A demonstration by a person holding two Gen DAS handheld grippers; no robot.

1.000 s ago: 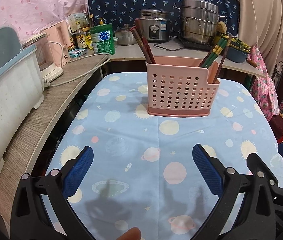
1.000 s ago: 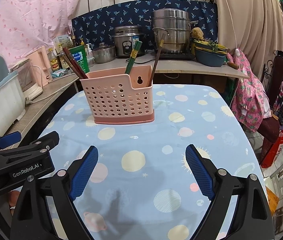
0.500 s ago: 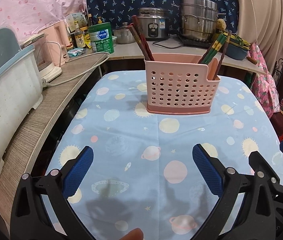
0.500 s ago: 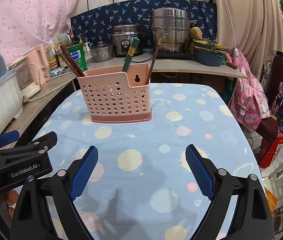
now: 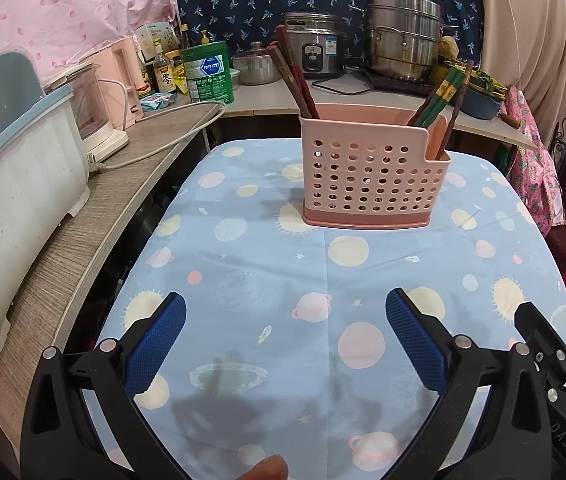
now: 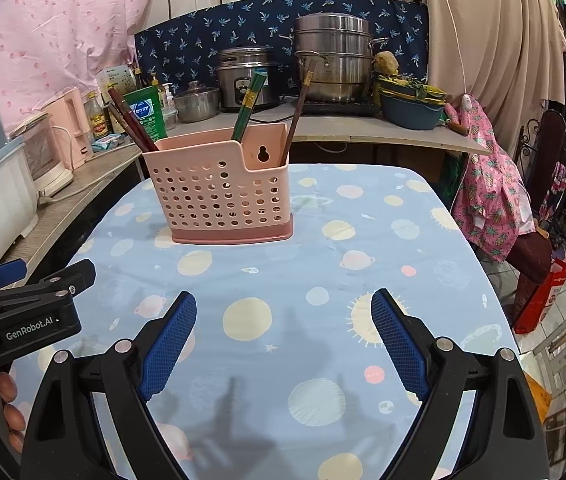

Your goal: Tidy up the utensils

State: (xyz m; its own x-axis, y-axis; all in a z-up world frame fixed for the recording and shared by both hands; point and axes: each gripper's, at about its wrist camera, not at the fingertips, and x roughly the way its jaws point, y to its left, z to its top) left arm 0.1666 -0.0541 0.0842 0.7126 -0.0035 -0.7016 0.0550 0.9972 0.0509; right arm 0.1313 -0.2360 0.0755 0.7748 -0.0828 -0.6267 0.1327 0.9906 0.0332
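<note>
A pink perforated utensil basket point(image 5: 371, 176) stands on the table with the blue planet-print cloth point(image 5: 283, 280); it also shows in the right wrist view point(image 6: 223, 196). Dark red chopsticks point(image 5: 295, 76) lean out of its left side. Green chopsticks point(image 5: 439, 96) and a brown one point(image 5: 457, 100) lean out of its right side. My left gripper point(image 5: 285, 320) is open and empty above the cloth, well short of the basket. My right gripper point(image 6: 283, 316) is open and empty too, to the right of the left one.
A wooden counter point(image 5: 83, 232) runs along the left with a white tub point(image 5: 11, 184), a pink appliance and bottles. A back shelf holds a rice cooker point(image 5: 315, 48) and a steel steamer point(image 5: 403, 44). Clothes and chairs stand at the right point(image 6: 495, 200).
Both grippers have drifted slightly, so the basket sits a little differently in the views. Both stay open and empty. The basket and chopsticks have not moved.
</note>
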